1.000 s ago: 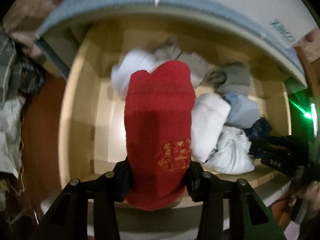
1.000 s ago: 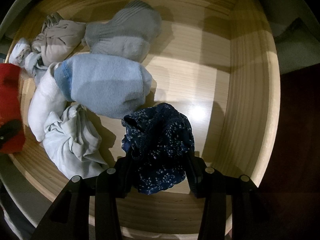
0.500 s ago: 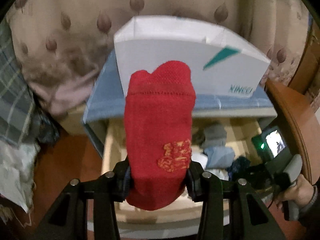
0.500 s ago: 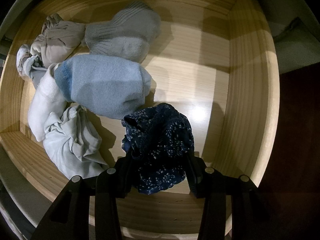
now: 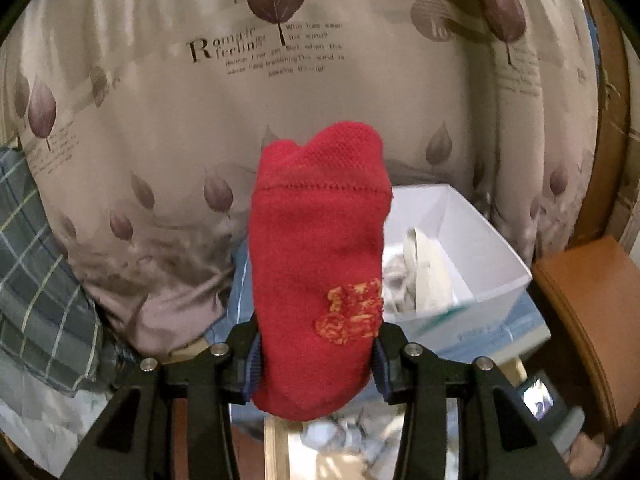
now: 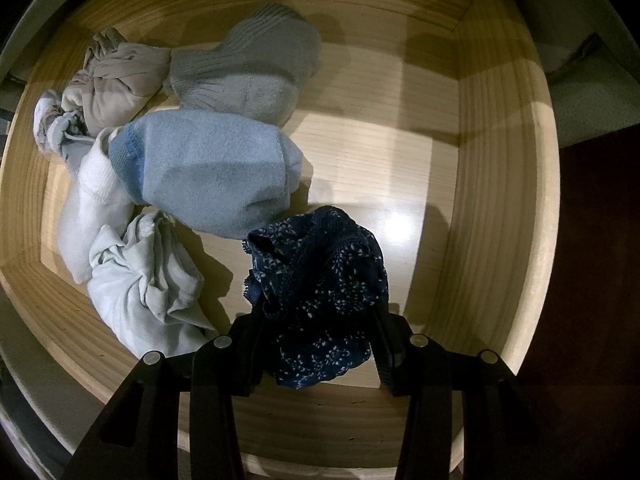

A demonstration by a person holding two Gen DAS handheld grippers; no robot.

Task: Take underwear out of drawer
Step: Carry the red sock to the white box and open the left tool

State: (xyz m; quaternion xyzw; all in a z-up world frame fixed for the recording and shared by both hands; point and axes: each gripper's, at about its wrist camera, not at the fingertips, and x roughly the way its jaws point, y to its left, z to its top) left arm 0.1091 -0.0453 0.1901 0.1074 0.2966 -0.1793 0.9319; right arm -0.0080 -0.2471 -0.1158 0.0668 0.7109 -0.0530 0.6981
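Red knit fills the left gripper (image 5: 318,354), clamped on a folded sock (image 5: 320,264) held above a white box (image 5: 476,248) that stands before a leaf-print curtain (image 5: 160,120). The right gripper (image 6: 318,336) grips the navy floral underwear (image 6: 320,292) low inside the wooden drawer (image 6: 496,200); lifting straight up should clear the front wall and the pale bundles (image 6: 208,176) beyond. The box's contents are blurred, and the jaw pads are buried in cloth.

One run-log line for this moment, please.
left tongs: shut on red sock, near white box | right tongs: shut on navy floral underwear, over drawer
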